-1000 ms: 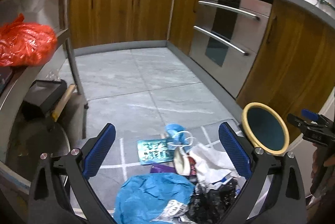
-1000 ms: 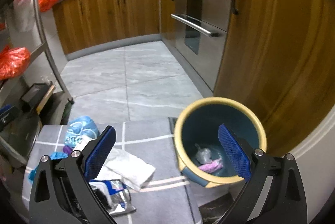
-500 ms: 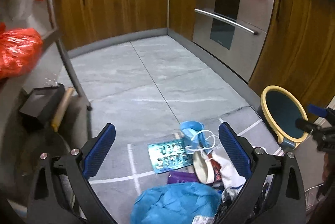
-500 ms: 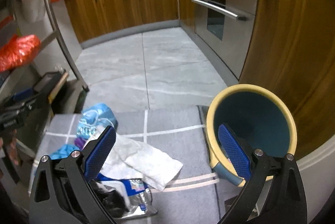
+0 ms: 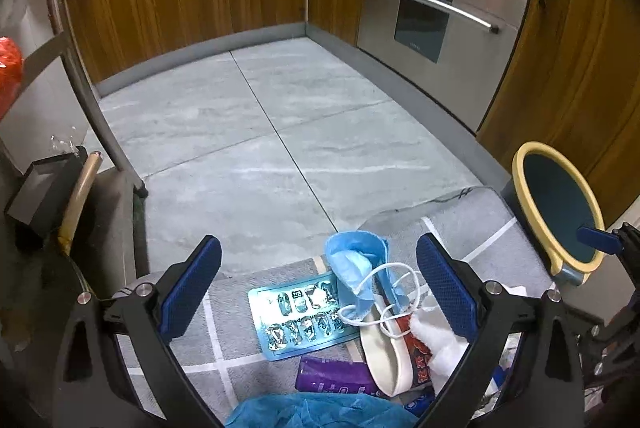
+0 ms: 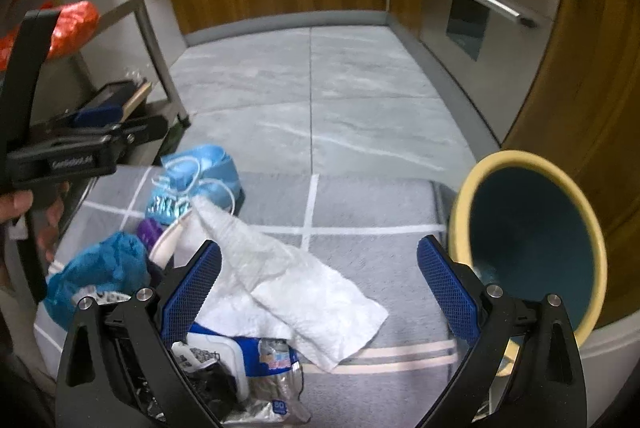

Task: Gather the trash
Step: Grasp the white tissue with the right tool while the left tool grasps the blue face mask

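Here, at the far left of the right wrist view, a hand (image 6: 24,212) grips the black handle of the left gripper (image 5: 318,290), whose blue-padded jaws gape wide with nothing between them. It hangs over a grey mat (image 5: 256,344) with white lines. Leftmost in the trash on the mat lies a crumpled blue bag (image 6: 100,270). Next comes a silver blister pack (image 5: 298,316), flat on the mat, with a purple wrapper (image 5: 332,378) just below it. A blue mask (image 5: 356,268) overlaps the pack's right edge, its white loops trailing over a flattened white cup (image 5: 384,348).

Further right a white towel (image 6: 288,280) spreads across the mat, partly draped over the heap — a blue-and-white wrapper (image 6: 264,350) and some clear crumpled plastic (image 6: 276,392) stick out beneath it. The right gripper (image 6: 318,290) hovers above the towel, jaws likewise spread wide and empty.

At the far right stands the bin (image 6: 532,244), yellow-rimmed and dark teal inside, off the mat's right edge and close to a wooden cabinet (image 6: 580,76). Its contents cannot be made out. Behind everything runs grey tiled floor (image 5: 280,124).
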Motion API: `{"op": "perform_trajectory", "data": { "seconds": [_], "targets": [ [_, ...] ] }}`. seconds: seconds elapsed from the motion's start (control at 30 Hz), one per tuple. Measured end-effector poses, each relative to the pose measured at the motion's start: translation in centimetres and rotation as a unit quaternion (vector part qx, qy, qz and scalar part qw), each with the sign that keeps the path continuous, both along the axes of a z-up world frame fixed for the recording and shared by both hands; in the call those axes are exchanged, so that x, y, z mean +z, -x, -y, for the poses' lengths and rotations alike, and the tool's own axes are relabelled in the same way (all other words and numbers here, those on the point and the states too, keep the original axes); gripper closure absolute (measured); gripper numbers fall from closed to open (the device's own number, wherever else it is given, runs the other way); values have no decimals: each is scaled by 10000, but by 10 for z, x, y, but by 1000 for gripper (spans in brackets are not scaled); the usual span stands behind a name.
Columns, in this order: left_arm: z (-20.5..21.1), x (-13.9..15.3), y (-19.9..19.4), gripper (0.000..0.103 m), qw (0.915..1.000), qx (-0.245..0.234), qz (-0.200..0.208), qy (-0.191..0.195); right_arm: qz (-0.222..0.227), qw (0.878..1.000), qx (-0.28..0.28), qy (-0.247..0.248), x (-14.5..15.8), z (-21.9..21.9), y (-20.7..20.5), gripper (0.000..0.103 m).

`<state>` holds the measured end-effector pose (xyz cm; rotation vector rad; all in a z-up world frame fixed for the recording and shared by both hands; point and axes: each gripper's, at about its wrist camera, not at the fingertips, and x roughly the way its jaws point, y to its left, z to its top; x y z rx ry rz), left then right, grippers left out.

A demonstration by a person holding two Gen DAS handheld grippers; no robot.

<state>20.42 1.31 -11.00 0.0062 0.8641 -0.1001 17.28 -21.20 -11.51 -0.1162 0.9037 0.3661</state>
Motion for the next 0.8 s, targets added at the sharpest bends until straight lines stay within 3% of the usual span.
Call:
{"op": "perform_trajectory", "data": {
  "seconds": [0.27, 0.5, 0.67, 0.8],
  "targets": [
    [4, -26, -10, 28, 9990, -131, -405, 129, -168, 9993, 319, 133, -20, -22, -2, 6],
    [9, -34, -15, 47, 9980, -195, -521, 285, -208, 9987, 463, 99, -24, -29, 1, 6],
    [12, -44, -19, 79, 9956, -290, -789, 426, -244, 9988, 428, 76, -25, -27, 0, 6],
    [14, -50, -19, 93, 9941, -337, -953, 385, -265, 9987, 427, 82, -26, -27, -2, 6]
  ]
}}
